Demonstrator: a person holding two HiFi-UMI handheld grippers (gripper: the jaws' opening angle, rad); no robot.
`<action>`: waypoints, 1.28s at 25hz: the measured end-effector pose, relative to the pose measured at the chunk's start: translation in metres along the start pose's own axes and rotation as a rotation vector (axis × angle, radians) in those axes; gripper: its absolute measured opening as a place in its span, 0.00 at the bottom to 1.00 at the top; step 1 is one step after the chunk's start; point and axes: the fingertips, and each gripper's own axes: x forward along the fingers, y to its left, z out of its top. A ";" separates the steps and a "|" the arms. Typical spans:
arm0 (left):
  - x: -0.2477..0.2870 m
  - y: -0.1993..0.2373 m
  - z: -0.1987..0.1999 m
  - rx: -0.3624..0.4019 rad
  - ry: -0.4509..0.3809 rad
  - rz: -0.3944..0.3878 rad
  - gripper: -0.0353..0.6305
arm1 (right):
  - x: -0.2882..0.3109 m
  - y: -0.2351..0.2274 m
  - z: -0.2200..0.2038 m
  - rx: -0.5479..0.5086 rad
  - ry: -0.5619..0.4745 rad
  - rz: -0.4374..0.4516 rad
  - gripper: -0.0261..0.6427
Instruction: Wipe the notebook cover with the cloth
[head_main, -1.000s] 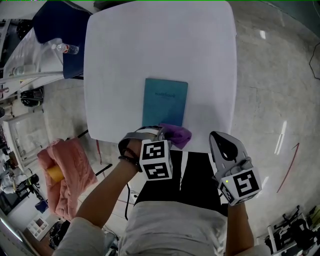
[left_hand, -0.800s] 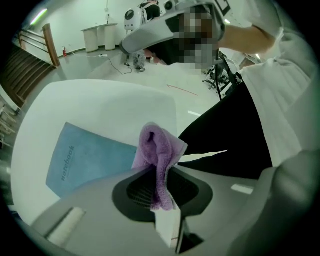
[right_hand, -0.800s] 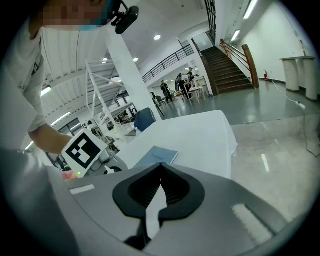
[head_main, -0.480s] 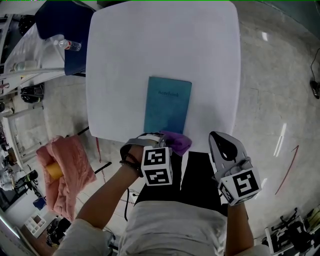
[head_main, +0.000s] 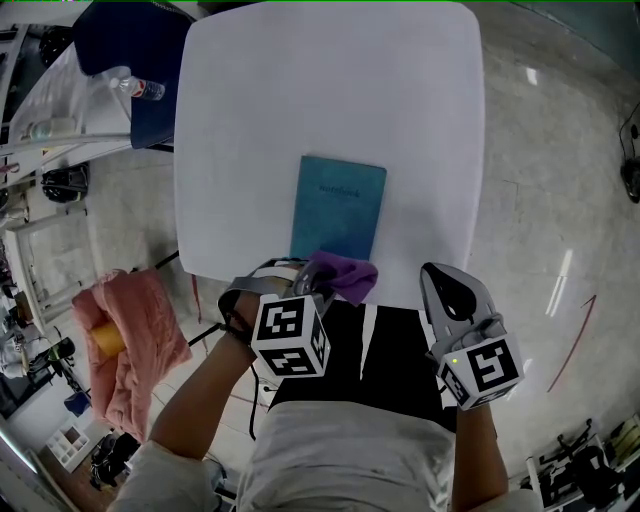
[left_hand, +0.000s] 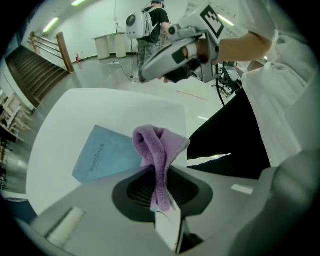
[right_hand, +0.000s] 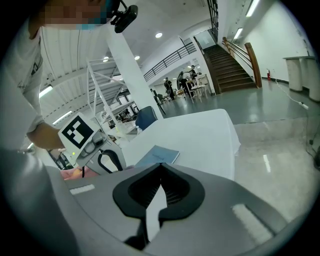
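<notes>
A teal notebook (head_main: 338, 208) lies flat near the front edge of the white table (head_main: 300, 90). My left gripper (head_main: 312, 283) is shut on a purple cloth (head_main: 343, 275), which hangs bunched at the notebook's near end by the table edge. In the left gripper view the cloth (left_hand: 156, 147) stands up between the jaws, with the notebook (left_hand: 105, 153) beyond it to the left. My right gripper (head_main: 447, 283) is off the table's near right corner, shut with nothing in it. In the right gripper view the notebook (right_hand: 157, 156) lies ahead on the table.
A pink fabric bundle with a yellow object (head_main: 125, 345) lies on the floor to the left. A dark blue chair (head_main: 125, 45) and a plastic bottle (head_main: 133, 90) stand at the table's far left corner. Polished floor (head_main: 560, 200) surrounds the table.
My left gripper has shifted a little to the left and turned, keeping hold of the purple cloth at the notebook's near end. The right gripper has stayed put.
</notes>
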 end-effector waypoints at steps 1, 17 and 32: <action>-0.004 0.009 -0.002 -0.008 -0.002 0.024 0.15 | 0.001 -0.001 0.001 0.000 0.000 0.001 0.06; -0.025 0.142 -0.025 0.043 0.072 0.252 0.15 | 0.014 -0.008 0.010 0.013 0.008 0.003 0.06; 0.005 0.175 -0.023 0.112 0.130 0.221 0.15 | 0.027 -0.015 0.010 0.036 0.025 -0.001 0.06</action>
